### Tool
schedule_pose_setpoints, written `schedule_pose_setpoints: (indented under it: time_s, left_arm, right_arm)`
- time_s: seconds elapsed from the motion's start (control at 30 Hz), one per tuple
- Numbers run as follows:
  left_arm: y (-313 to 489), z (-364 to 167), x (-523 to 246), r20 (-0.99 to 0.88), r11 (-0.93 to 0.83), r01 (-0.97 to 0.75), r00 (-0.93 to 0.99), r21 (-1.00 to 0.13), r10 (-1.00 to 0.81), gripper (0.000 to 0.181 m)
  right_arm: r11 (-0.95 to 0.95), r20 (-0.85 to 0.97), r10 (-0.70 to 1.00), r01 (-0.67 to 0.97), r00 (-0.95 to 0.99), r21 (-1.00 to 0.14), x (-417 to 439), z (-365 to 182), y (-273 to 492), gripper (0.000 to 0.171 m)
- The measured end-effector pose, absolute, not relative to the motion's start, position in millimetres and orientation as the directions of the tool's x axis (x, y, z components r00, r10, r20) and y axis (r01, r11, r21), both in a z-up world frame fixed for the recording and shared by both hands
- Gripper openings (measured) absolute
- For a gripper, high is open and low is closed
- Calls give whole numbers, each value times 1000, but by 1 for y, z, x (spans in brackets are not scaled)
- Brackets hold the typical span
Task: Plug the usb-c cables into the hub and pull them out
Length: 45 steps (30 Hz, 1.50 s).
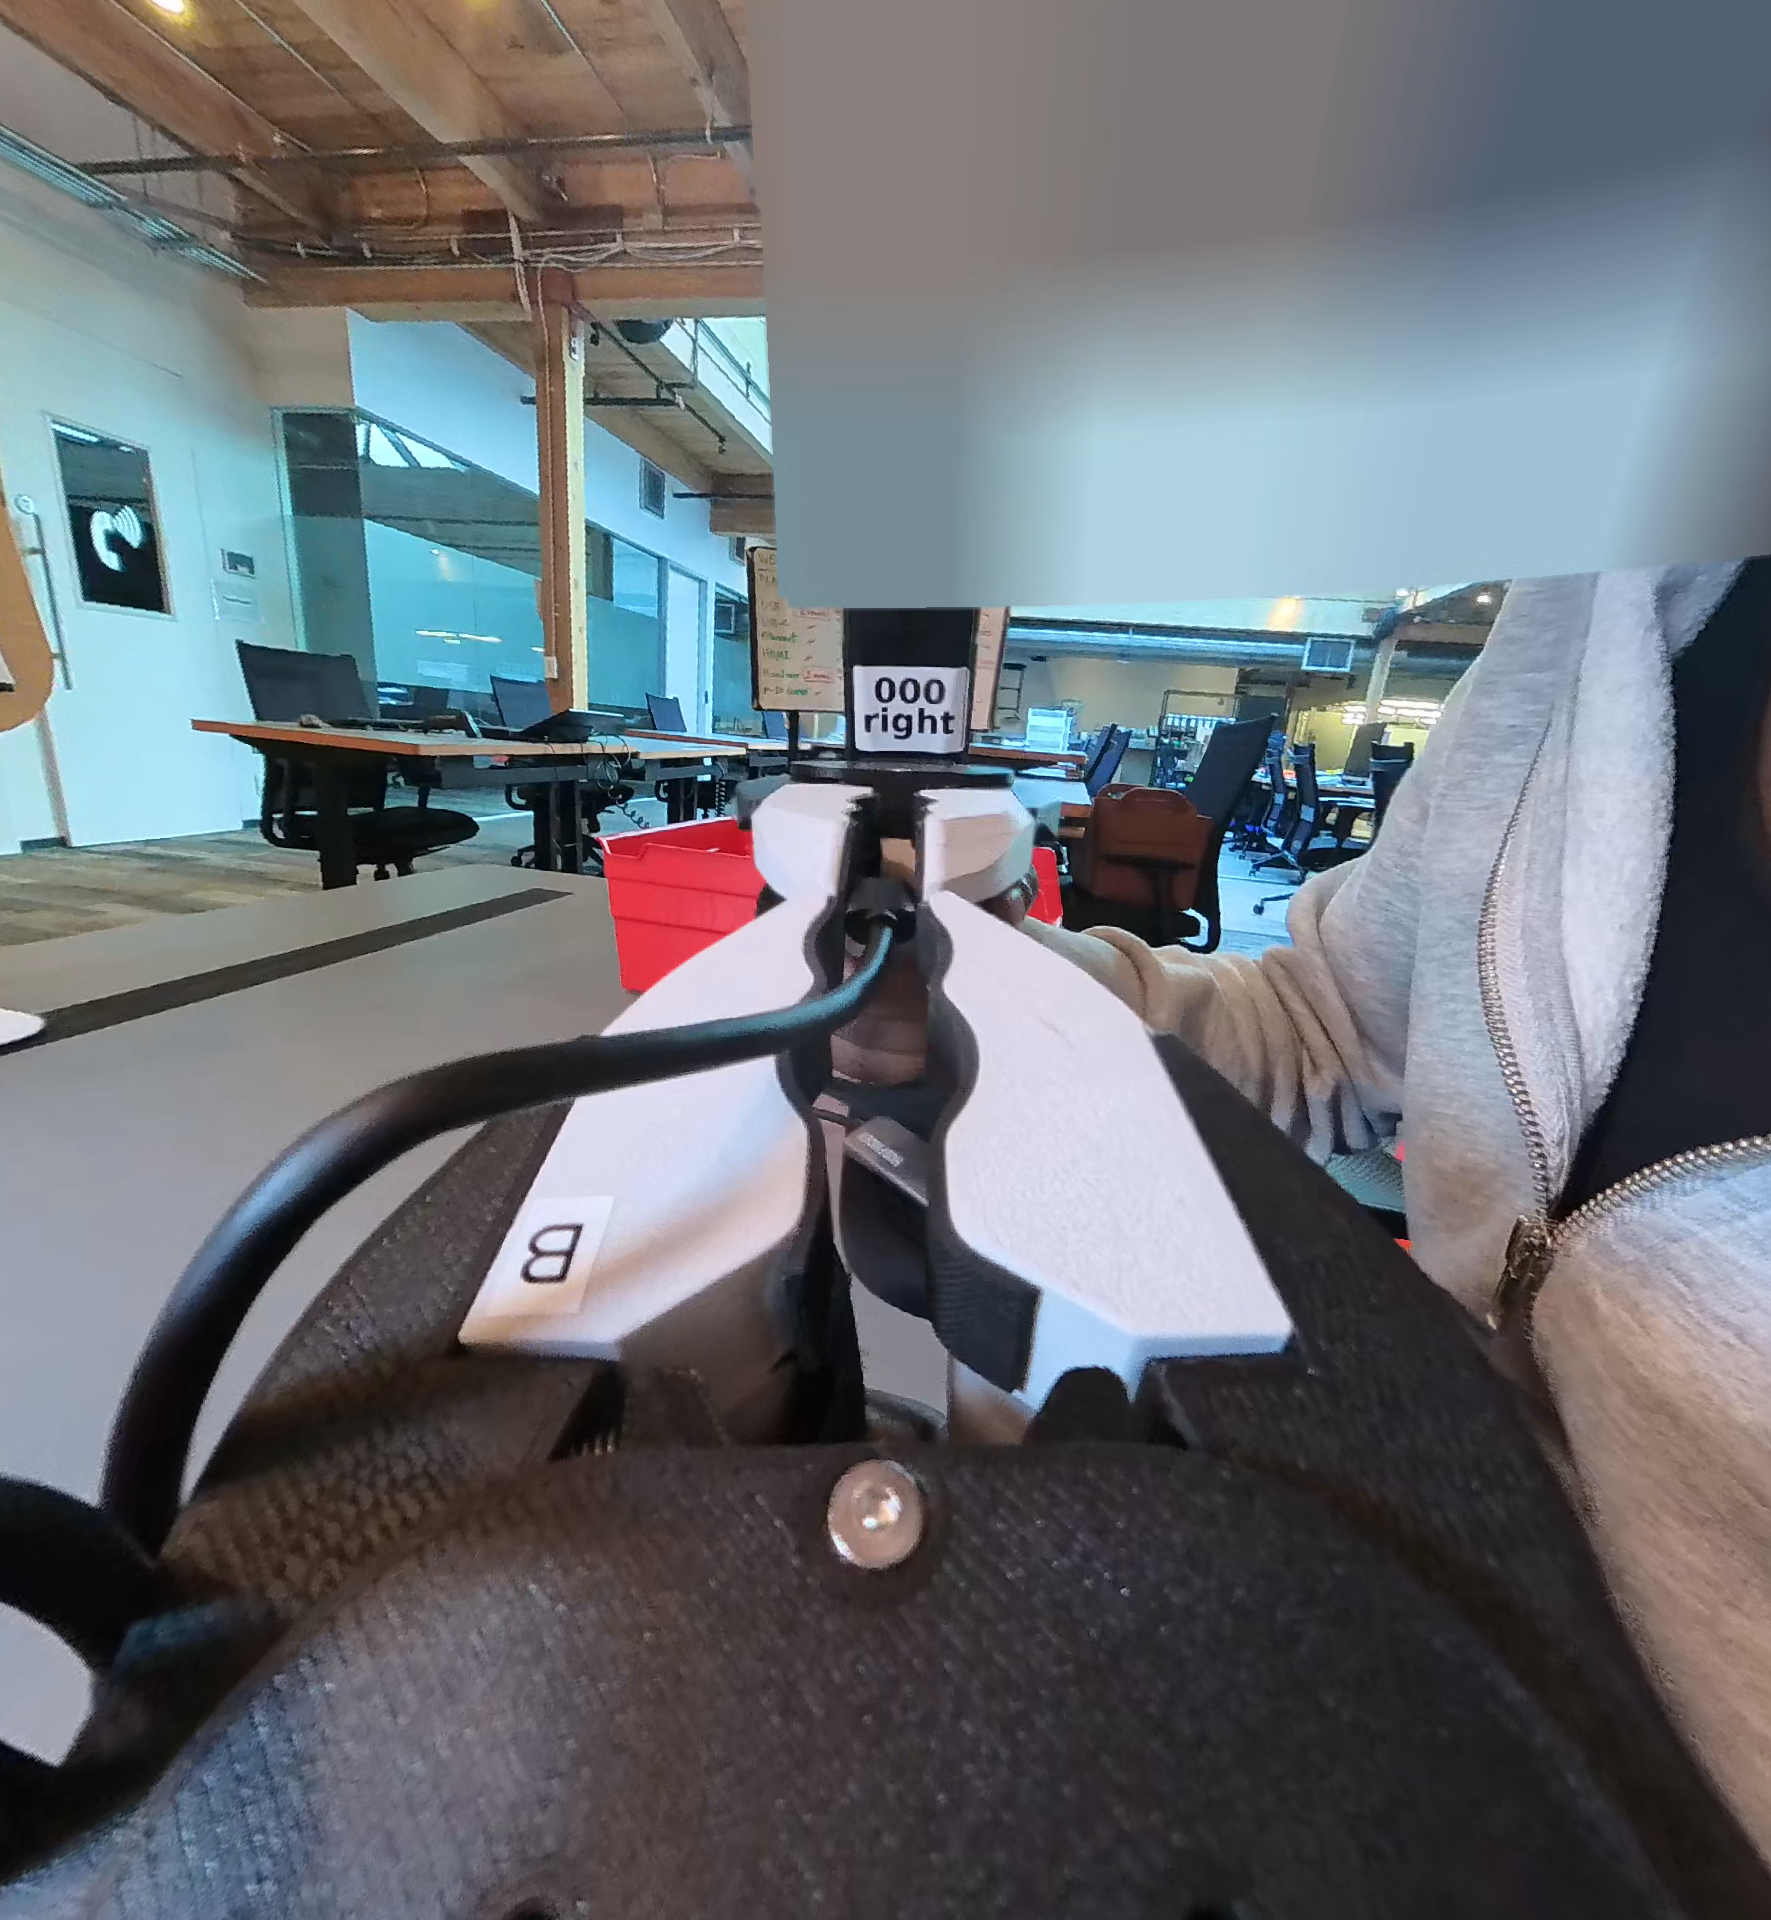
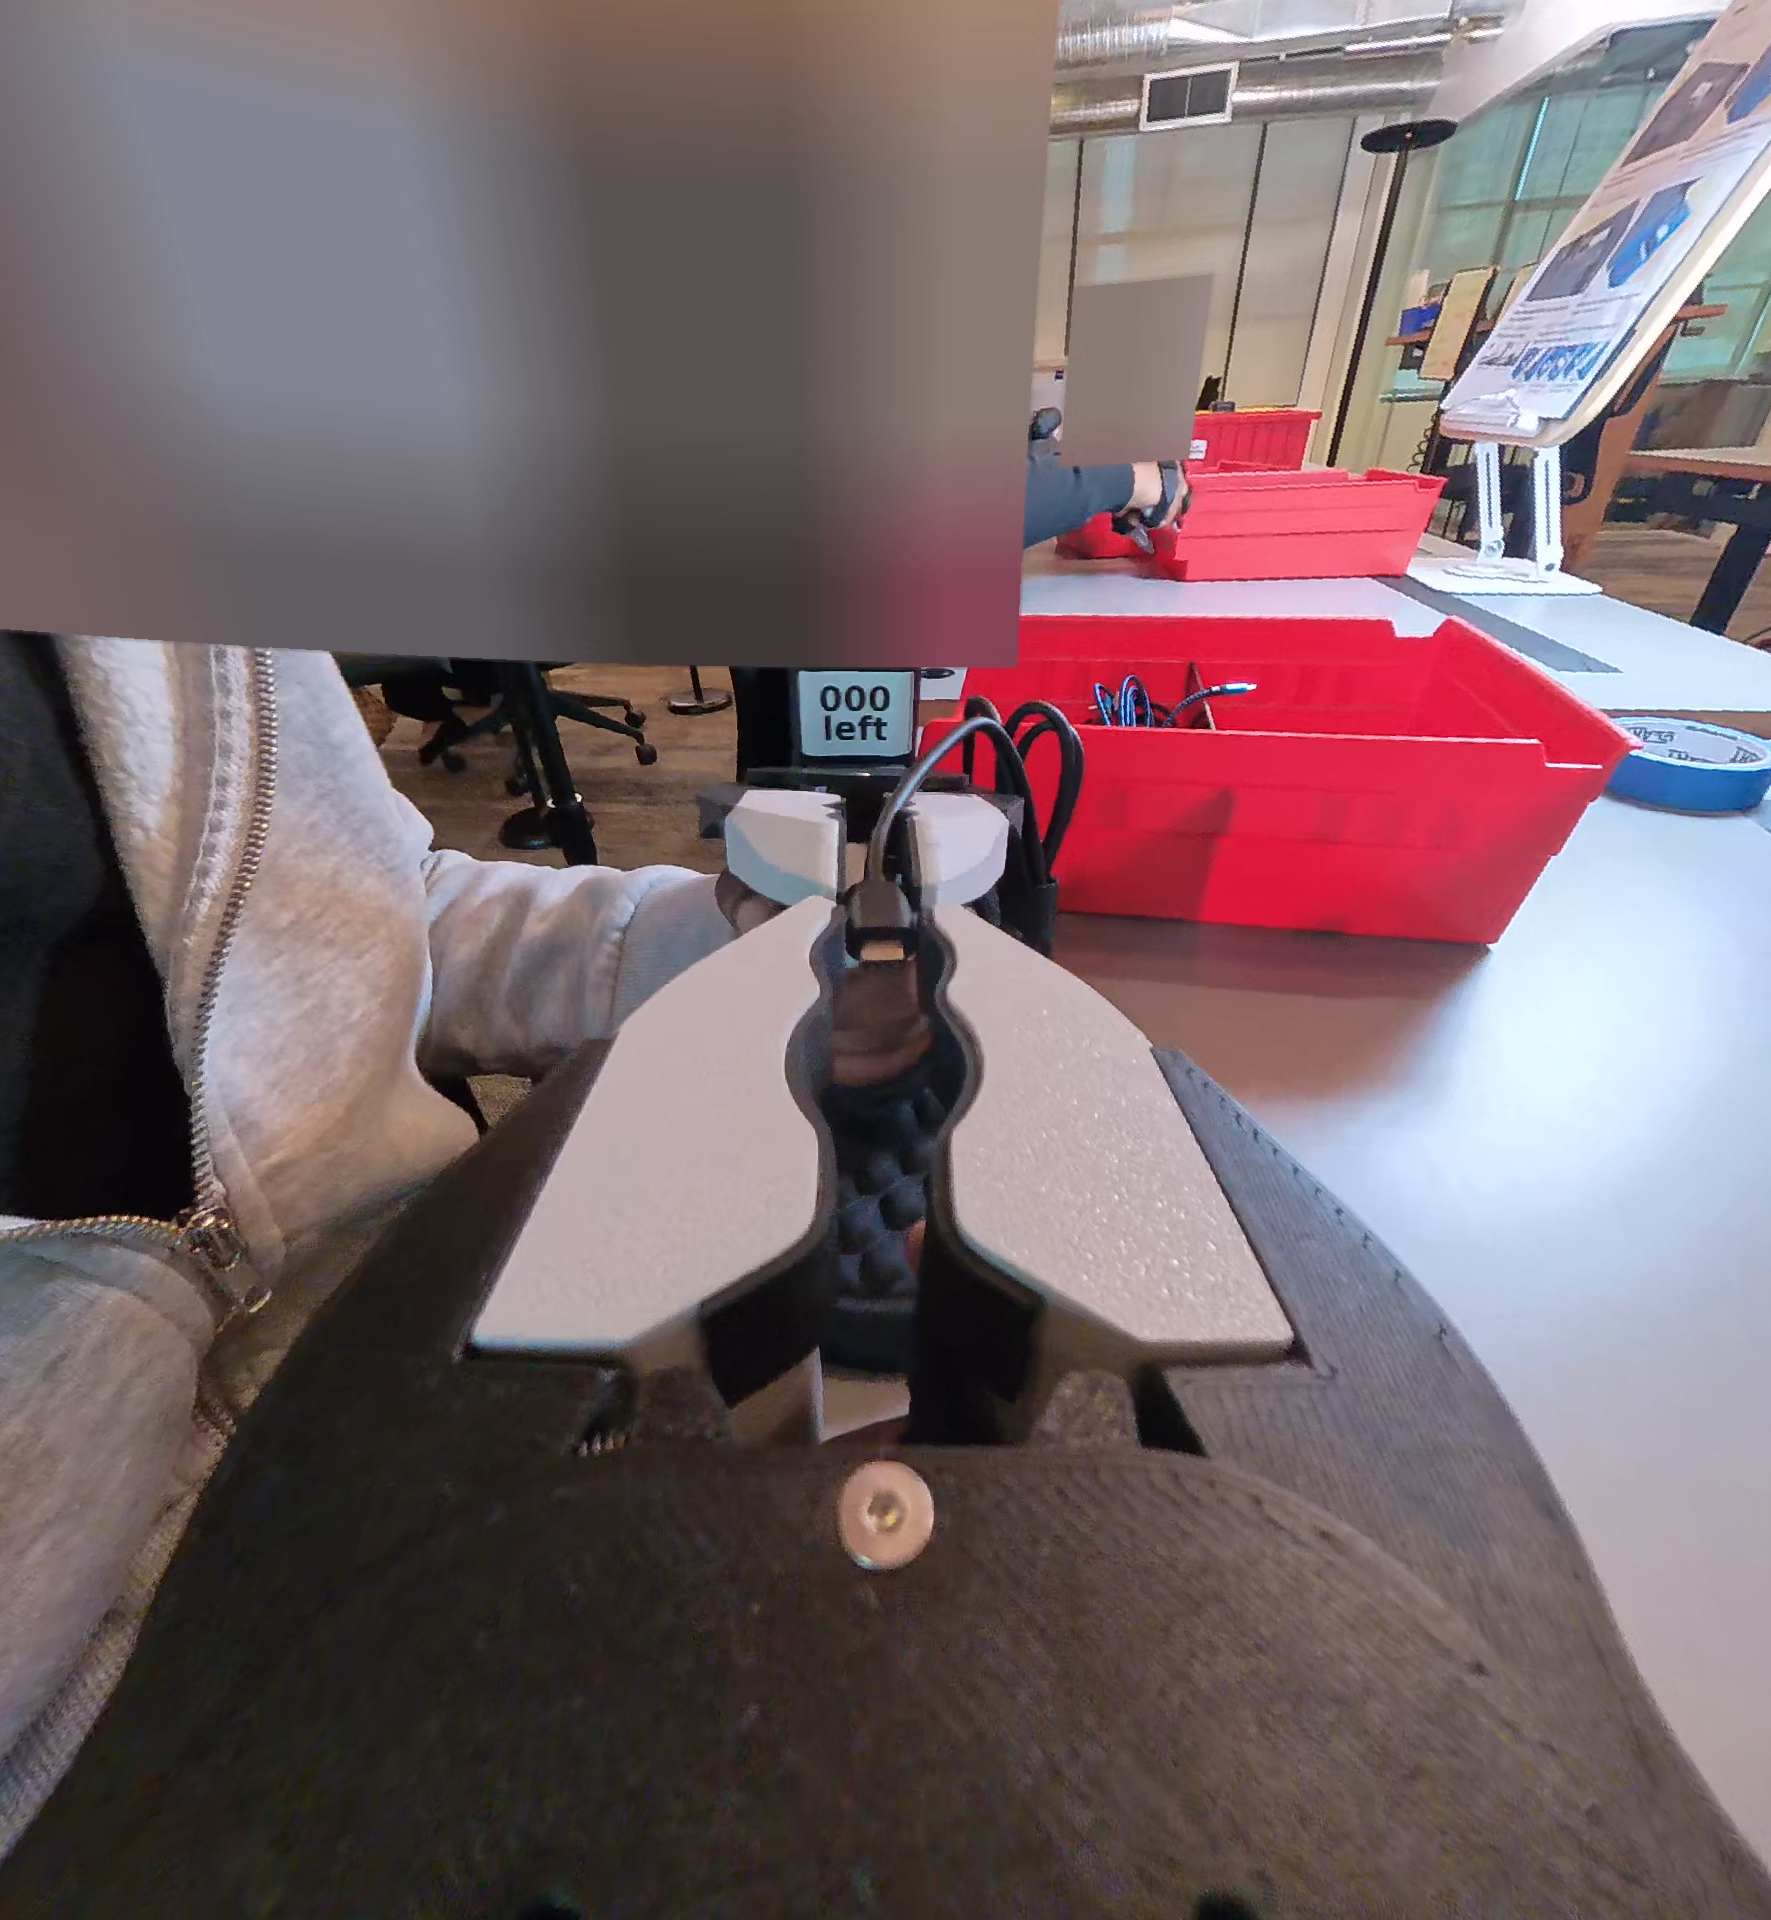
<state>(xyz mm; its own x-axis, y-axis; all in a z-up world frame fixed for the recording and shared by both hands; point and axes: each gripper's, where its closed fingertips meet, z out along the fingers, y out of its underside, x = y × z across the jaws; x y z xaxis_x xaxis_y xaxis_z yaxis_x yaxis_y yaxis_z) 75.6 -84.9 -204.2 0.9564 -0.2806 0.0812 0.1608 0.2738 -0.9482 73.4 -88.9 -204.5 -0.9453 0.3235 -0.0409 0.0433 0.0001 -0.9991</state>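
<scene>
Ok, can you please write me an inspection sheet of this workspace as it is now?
Surface: grey table, matte.
Job's things: usb-c plug where the fingertips meet; hub not seen.
Clutter: red bin holding blue cables; blue tape roll.
Grippers: left gripper and right gripper tip to tip, jaws nearly together; which one grips the plug cannot be told.
Cables: black cable arcs from the plug.
Surroundings: office desks; person in grey hoodie.

red bin [image 2: 1276,831] on grey table [image 2: 1587,1143] | blue tape roll [image 2: 1696,774] beside bin | office chairs [image 1: 1224,790] bkgd
</scene>
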Motion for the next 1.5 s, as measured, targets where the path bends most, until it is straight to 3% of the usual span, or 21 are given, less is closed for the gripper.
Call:
schedule_pose_setpoints:
  time_s: [0.5,0.6,0.67,0.77,0.9,1.03,1.17,1.3,1.4,1.5]
  left_arm:
    - [-78,-214,79,67,209,127,960,-970,-273,14]
    - [-80,-212,74,77,227,137,964,-964,-255,13]
    - [-79,-213,74,74,223,131,966,-966,-248,14]
    - [-78,-215,76,63,206,118,965,-972,-253,14]
    - [-79,-213,73,70,220,122,970,-968,-232,14]
    - [-79,-214,74,66,214,119,969,-970,-240,14]
    - [-79,-214,77,52,215,107,967,-971,-248,14]
    - [-79,-215,80,37,210,94,965,-973,-260,14]
    - [-79,-215,81,34,209,92,964,-974,-265,14]
    - [-80,-215,82,32,212,91,963,-973,-267,14]
  right_arm:
    - [72,-57,297,82,-953,-994,76,-214,-86,12]
    - [86,-11,374,47,-927,-995,74,-198,-56,26]
    - [158,-45,347,105,-937,-982,88,-198,-36,36]
    - [455,-90,300,225,-950,-861,116,-234,-20,55]
    - [609,-124,329,311,-936,-730,143,-265,-9,53]
    - [683,111,319,147,-941,-715,138,-286,-5,42]
    - [830,178,115,-4,-977,-558,146,-322,-16,45]
    - [819,-9,25,25,-1000,-574,142,-326,-29,45]
    - [845,-194,-65,49,-979,-532,145,-332,-37,47]
    - [884,-297,-133,22,-946,-467,149,-345,-41,37]
